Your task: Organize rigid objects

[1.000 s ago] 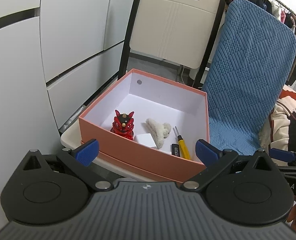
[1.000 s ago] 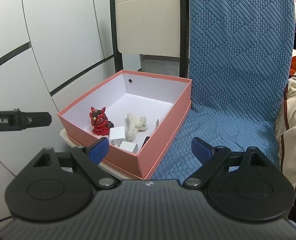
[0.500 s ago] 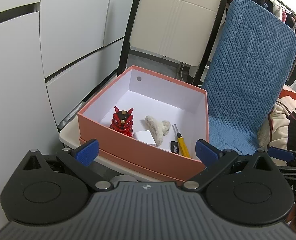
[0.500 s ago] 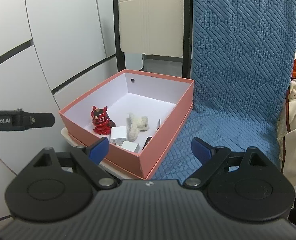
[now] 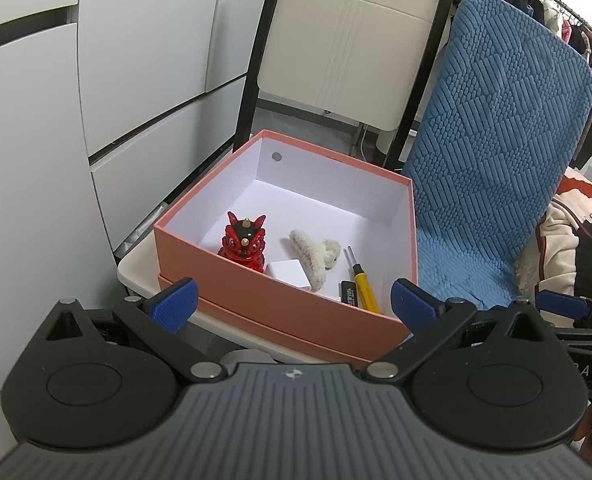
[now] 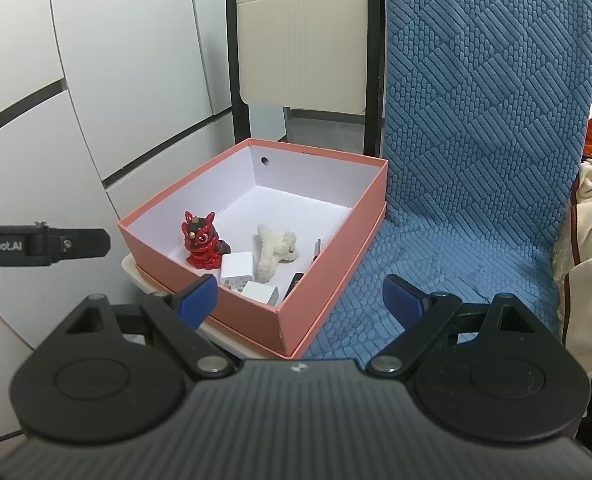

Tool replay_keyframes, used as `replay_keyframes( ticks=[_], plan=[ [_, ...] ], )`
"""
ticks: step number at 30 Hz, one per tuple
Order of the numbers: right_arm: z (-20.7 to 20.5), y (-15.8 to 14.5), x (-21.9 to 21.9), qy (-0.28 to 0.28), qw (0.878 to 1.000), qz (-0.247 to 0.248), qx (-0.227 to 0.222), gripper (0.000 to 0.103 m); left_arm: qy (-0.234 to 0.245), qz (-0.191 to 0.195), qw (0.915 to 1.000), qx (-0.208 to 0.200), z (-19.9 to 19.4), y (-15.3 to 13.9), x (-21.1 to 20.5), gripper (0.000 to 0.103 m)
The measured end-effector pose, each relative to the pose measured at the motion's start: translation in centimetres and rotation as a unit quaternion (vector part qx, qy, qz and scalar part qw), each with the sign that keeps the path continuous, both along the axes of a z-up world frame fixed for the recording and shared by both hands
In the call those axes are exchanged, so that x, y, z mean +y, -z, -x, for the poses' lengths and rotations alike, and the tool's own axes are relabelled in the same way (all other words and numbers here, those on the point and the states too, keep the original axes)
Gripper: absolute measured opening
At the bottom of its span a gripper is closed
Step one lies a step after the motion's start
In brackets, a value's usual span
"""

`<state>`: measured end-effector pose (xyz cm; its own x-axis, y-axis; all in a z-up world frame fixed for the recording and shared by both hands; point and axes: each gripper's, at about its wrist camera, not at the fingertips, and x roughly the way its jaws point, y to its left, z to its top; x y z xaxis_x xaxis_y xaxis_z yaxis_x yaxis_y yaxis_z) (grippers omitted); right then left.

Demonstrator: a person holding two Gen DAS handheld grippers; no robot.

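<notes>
So, quick rundown of the setup, casual style:

Box: open salmon-pink cardboard box (image 5: 280,300) with a white inside, sitting on a cream seat edge (image 5: 136,272), right beside the blue quilted chair cushion (image 5: 495,160).

Contents: all the small stuff lies at the near end of the box; the far half shows only bare white floor.

Figurine: glossy red lion-dance figurine (image 5: 244,242) stands upright near the box's left wall.

Chargers: white square plug adapter (image 5: 288,274) is just beside the figurine; the right wrist view shows a second white plug adapter (image 6: 260,293) closer to the front wall.

Clip: fluffy cream hair claw clip (image 5: 313,252) lies next to the adapters.

Tool: yellow-handled screwdriver (image 5: 365,288) rests near the right wall, with a small black rectangular item (image 5: 348,291) touching or nearly touching it, hard to say which.

Left gripper: left gripper (image 5: 294,303) hovers in front of the box, blue-padded fingers spread wide, nothing between them.

Right gripper: right gripper (image 6: 300,300) hangs over the box's front corner and cushion, fingers also wide apart, holding nothing.

Background: white cabinet panels (image 5: 136,60), beige folding chair back (image 5: 355,32), pile of clothes (image 5: 567,240) on the right.
</notes>
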<state>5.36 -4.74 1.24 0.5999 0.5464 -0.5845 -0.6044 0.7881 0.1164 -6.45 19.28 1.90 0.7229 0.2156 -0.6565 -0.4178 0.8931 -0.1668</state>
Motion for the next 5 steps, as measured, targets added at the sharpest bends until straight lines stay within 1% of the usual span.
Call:
replay_keyframes(
  ticks=[5],
  plan=[
    [0.03,-0.01,0.0,0.002,1.0,0.0,-0.001,0.091,0.001,0.002,1.0,0.0,0.02,-0.04,0.07,0.103]
  ],
)
